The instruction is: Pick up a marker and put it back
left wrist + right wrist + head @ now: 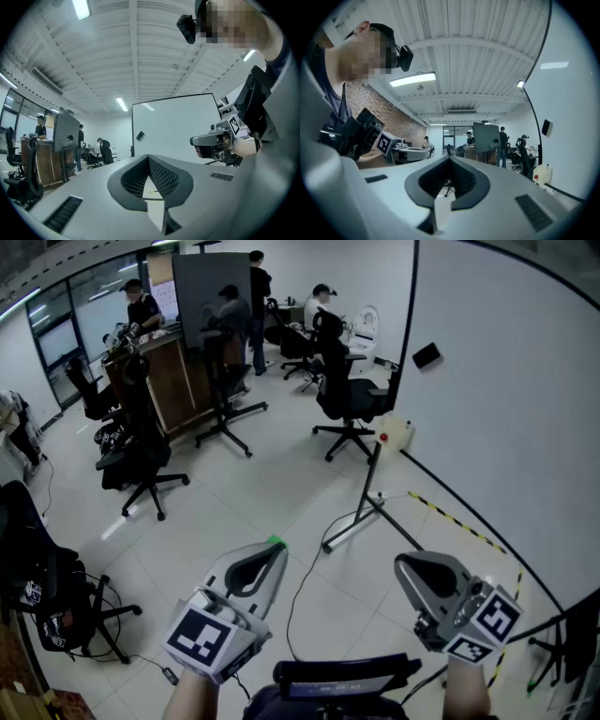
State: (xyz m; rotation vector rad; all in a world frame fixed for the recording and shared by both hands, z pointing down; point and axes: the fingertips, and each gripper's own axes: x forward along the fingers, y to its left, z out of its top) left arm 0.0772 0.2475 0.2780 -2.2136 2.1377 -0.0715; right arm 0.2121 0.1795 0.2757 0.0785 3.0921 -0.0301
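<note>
Marker: none shows in any of the three views, so where it lies cannot be told. The likeliest place is somewhere along the whiteboard on the right, whose lower edge runs out of the head view. The only thing seen on the board is a small dark block stuck high on its face (an eraser, most likely, not a pen).

By judgement, a marker will be light and stiff, with a smooth round barrel that can roll or slip out of a loose pinch. The best hold is across the middle of the barrel, clear of the cap, with the pads square to it. It should be lifted straight off its rest, not dragged.

The left gripper is held level over the floor, its jaws pressed together at the tips with nothing between them. The right gripper is the same: jaws closed and empty, level, well apart from the left one and nearer the board. Both must spread before either can take anything.

There is plenty of open room ahead. The things to mind are low: the board's stand reaches out across the floor, a cable trails toward the person's feet, and striped tape marks the line beside the board. An office chair stands near the board's far end. Other chairs and several people are well away at the back.
</note>
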